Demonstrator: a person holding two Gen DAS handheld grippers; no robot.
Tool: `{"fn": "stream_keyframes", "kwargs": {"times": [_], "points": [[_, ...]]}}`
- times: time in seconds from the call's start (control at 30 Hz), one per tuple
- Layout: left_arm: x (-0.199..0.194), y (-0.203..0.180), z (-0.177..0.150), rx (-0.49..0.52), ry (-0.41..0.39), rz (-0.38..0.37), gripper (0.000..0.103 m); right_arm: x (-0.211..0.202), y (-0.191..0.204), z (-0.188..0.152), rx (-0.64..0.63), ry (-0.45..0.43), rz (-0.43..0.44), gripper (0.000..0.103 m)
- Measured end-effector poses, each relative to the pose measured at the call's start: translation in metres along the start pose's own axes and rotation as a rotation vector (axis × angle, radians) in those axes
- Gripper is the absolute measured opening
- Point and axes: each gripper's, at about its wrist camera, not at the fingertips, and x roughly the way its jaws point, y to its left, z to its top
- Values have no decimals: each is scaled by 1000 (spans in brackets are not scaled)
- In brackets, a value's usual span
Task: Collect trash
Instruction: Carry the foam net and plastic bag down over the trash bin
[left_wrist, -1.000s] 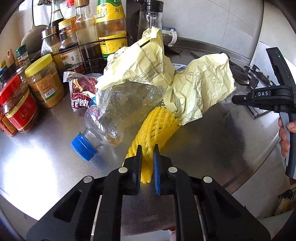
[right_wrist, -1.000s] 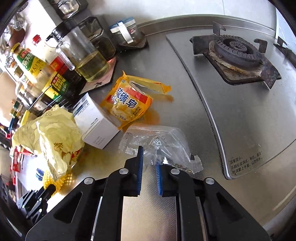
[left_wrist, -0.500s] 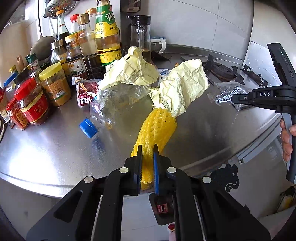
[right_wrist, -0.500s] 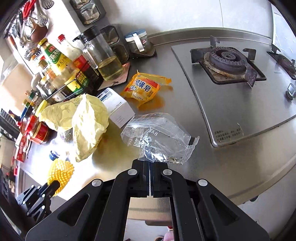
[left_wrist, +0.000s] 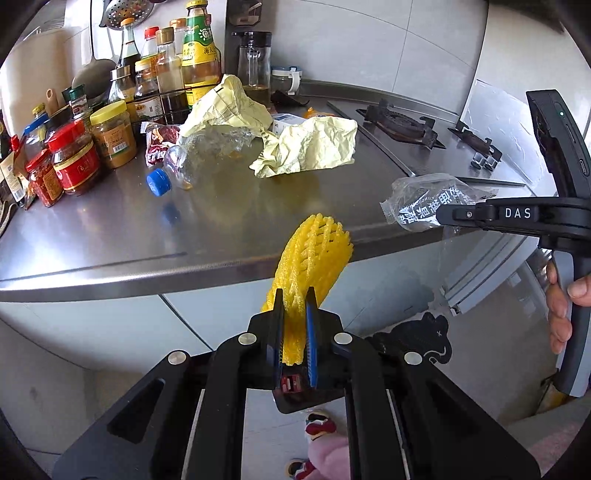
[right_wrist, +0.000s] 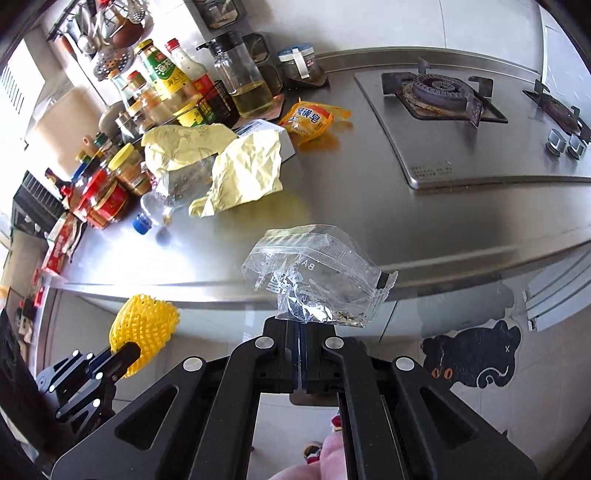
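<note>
Off the front edge of the counter (left_wrist: 110, 236), the left gripper (left_wrist: 294, 306) has its jaws clamped on the soft, featherlight yellow foam net (left_wrist: 314, 251) at one end, while the right gripper (right_wrist: 301, 332) pinches the crinkly, slippery clear plastic bag (right_wrist: 317, 273) by its edge.

We see a long stainless steel countertop (left_wrist: 110, 229) with a rounded front edge, and bright light makes a white glare on its left part. Behind it stands a wall of large pale grey tiles (left_wrist: 369, 44). On the far right a steel gas hob with dark burner grates (right_wrist: 443, 96) is set into the counter. Below the counter are pale cabinet fronts (left_wrist: 221, 321), and on the right one is a black cat-shaped sticker (right_wrist: 476, 350). The floor of light tiles (left_wrist: 269, 443) lies below.
</note>
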Motion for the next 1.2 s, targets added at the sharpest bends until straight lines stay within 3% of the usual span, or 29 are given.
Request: {"fn": "stream_keyframes", "kwargs": {"times": [0.2,0.4,0.57,0.83,1.2], "points": [[3,-15,-35,-17,53,-29,9,-1,-3,-45,-14,58,6,2],[37,-18,-69,-62,151,-50,9,42,-21,-80,14,175,-8,2],[80,-14,-88,-109,229,-48,9,98,-32,-96,38,280,15,2],[167,-6,-119,-171,342,-17,9,186,-42,-111,28,353,-7,2],[272,8,-176,-247,491,-70,9,283,-70,-140,144,455,4,2]]}}
